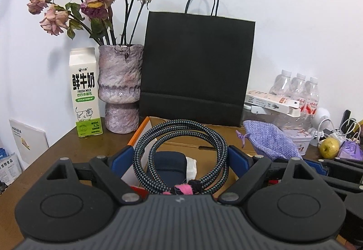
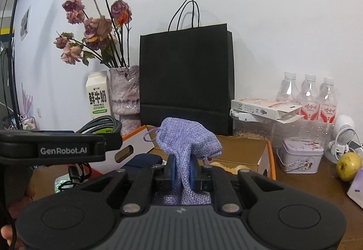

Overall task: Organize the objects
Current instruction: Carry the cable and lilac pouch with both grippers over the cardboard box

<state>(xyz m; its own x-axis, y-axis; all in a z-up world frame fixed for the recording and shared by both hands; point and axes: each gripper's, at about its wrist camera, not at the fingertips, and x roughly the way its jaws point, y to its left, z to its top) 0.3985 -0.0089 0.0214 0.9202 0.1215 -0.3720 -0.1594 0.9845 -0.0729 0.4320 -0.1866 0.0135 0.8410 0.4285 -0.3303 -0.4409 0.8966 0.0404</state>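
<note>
My left gripper [image 1: 180,154] holds a coiled black-and-teal braided cable [image 1: 181,154] tied with a pink strap; the blue pads press the coil's two sides above an open cardboard box with an orange rim [image 1: 138,132]. A dark blue pouch [image 1: 169,166] lies inside the box. My right gripper [image 2: 182,173] is shut on a purple woven drawstring bag [image 2: 188,136], held above the same box [image 2: 245,150]. The bag also shows in the left wrist view [image 1: 270,141]. The left gripper [image 2: 56,148] with its cable [image 2: 102,124] appears at the left of the right wrist view.
On a brown table by a white wall stand a milk carton [image 1: 86,93], a vase of dried roses [image 1: 120,89], a black paper bag [image 1: 197,68], water bottles [image 2: 308,95], a flat white box [image 2: 265,107], a tin [image 2: 299,154], a small fan [image 2: 342,134] and a yellow-green apple [image 2: 348,166].
</note>
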